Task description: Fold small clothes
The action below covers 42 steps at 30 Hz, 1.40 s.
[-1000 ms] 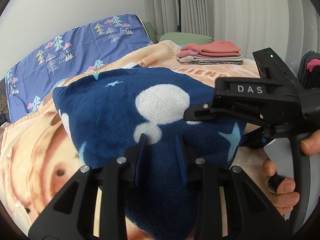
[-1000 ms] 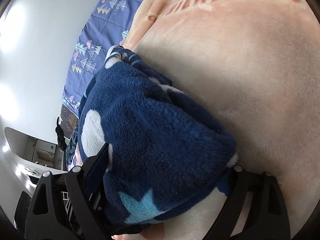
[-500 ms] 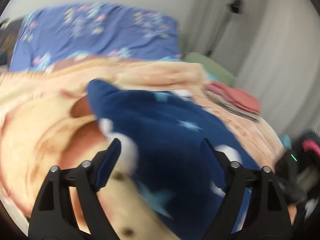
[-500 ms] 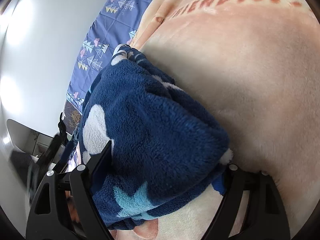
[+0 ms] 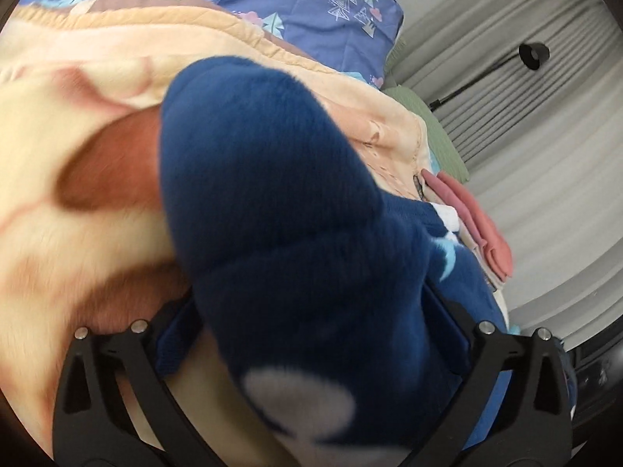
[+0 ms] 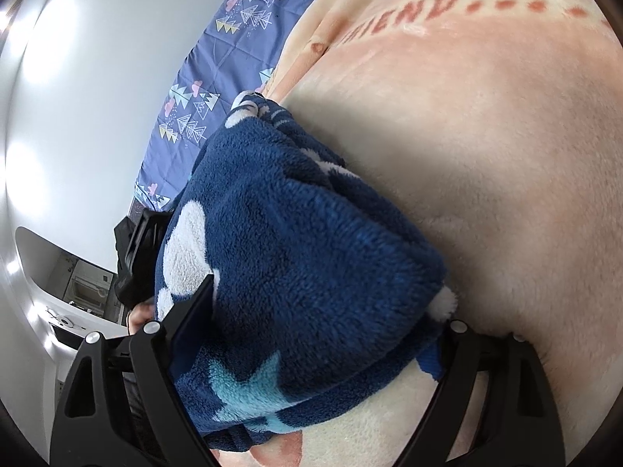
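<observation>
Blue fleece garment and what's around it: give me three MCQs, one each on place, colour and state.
1. What does the blue fleece garment lie on?
A. a wooden table
B. the peach blanket
C. a bare floor

2. What colour is the top piece of the folded stack?
A. coral pink
B. black
C. yellow

3. How is the garment lying?
A. spread flat in one layer
B. hanging from a hanger
C. doubled up into a thick bundle

Key: 1 B, peach plush shows all around the fleece in both views. 2 A, the top layer by the curtain is coral pink. 3 C, the right wrist view shows stacked layers with a rounded folded edge.
</observation>
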Available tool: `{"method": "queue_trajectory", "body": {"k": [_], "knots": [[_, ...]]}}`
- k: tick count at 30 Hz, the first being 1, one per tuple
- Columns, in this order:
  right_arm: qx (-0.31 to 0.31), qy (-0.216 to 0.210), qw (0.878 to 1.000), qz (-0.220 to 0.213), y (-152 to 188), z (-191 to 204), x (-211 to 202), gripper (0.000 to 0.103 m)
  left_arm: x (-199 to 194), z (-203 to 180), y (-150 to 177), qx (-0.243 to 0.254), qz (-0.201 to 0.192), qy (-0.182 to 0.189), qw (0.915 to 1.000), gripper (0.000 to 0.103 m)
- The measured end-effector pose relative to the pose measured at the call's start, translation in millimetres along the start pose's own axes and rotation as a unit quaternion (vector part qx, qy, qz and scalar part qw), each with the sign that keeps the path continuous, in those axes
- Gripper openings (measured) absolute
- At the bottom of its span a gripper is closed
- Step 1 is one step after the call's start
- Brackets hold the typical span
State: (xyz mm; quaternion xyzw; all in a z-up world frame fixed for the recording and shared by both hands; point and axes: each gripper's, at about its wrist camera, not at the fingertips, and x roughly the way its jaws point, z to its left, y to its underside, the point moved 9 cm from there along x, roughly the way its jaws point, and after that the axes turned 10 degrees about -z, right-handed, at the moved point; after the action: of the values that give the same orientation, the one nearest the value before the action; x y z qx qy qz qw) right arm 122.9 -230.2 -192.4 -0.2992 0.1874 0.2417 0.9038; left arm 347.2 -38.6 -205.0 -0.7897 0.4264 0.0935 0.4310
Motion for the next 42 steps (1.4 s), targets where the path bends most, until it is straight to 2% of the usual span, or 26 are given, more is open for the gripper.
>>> {"method": "queue_trajectory", "body": {"k": [5,10,11,12,13,15,18,21,27,30,34,39,42], "knots": [[0.000,-0.002,1.000,-0.001,2,-2,-3,0.087,10,-2,-8,0.023,0.013,-0.002,0.9997,0.101],[-0.004,0.000,1.000,-0.005,2,-2,-4,0.088,15,-6,-11,0.046,0.002,-0.013,0.9989,0.101],[-0.009,0.001,1.000,-0.003,3,-2,-4,0.087,16,-9,-10,0.050,0.001,-0.008,0.9987,0.095],[-0.015,0.004,1.000,-0.002,4,0,-4,0.087,13,-11,-7,0.050,0.002,0.006,0.9987,0.080],[-0.023,0.007,1.000,0.000,4,1,-3,0.086,9,-14,-4,0.050,0.000,0.019,0.9986,0.076],[-0.036,0.005,0.999,0.004,4,4,-5,0.075,4,-18,-4,0.061,-0.010,0.021,0.9979,0.063],[-0.055,-0.004,0.998,0.001,1,13,-11,0.059,-11,-29,-8,0.088,-0.026,0.009,0.9957,0.054],[-0.089,-0.020,0.996,-0.004,-5,26,-22,0.051,-37,-51,-17,0.116,-0.057,0.001,0.9917,0.052],[-0.137,-0.057,0.988,-0.030,-28,59,-50,0.049,-111,-111,-36,0.191,-0.133,0.002,0.9726,0.052],[-0.177,-0.090,0.979,-0.046,-40,90,-65,0.049,-157,-134,-53,0.208,-0.181,0.002,0.9611,0.052],[-0.225,-0.134,0.963,-0.054,-54,139,-77,0.049,-201,-152,-74,0.227,-0.227,-0.013,0.9470,0.053],[-0.272,-0.162,0.947,-0.053,-74,185,-68,0.049,-228,-162,-106,0.241,-0.265,-0.056,0.9318,0.053],[-0.294,-0.165,0.941,-0.036,-92,212,-43,0.049,-233,-158,-121,0.241,-0.275,-0.073,0.9277,0.053]]}}
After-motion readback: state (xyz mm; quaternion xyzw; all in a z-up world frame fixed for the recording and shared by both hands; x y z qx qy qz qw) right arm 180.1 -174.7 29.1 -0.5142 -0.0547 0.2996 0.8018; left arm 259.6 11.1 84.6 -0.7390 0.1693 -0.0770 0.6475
